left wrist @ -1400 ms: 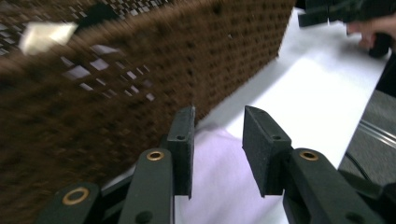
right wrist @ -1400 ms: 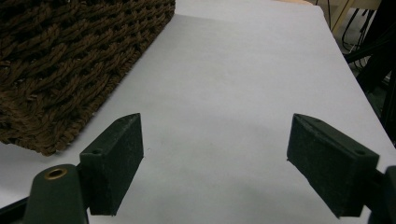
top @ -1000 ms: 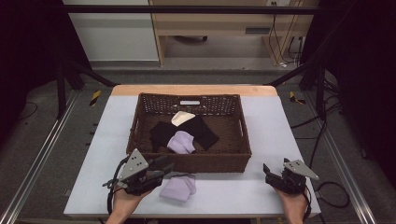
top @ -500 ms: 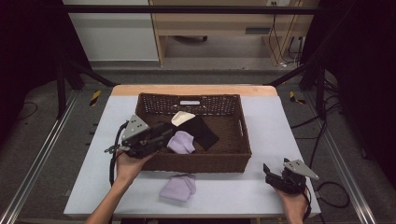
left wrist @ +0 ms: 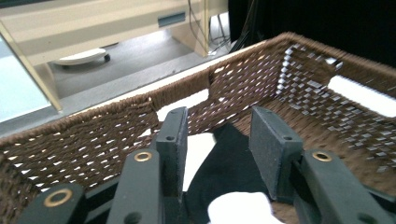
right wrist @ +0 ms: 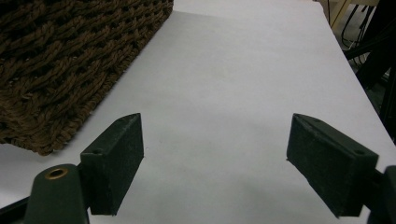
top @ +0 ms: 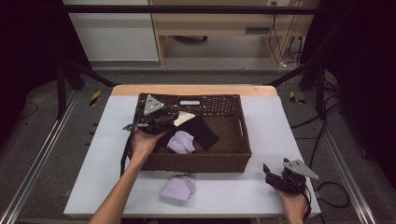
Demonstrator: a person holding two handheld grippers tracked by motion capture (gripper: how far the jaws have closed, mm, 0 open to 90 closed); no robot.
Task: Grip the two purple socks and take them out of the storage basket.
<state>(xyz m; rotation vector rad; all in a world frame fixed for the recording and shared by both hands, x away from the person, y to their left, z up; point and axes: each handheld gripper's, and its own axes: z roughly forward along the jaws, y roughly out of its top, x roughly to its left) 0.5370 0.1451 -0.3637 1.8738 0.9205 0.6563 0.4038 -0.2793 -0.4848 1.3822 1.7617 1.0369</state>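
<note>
- Left gripper (top: 173,117) is over the near-left of the woven brown basket (top: 243,140), its jaws just opening, apart, with nothing pinched between them.
- Below it in the left gripper view: soft black cloth (left wrist: 224,168), a cream piece (left wrist: 198,149) behind it, and something pale, blurred, at the bottom edge.
- From above, a lilac sock (top: 181,141) lies bunched on the black cloth inside the basket.
- A second lilac pair (top: 178,187) sits folded flat on the smooth white table (top: 93,163), just outside the front wall.
- Right gripper (top: 272,173) rests on the table's near-right corner, jaws spread wide and empty, bare tabletop ahead, the basket's rough corner well apart.
</note>
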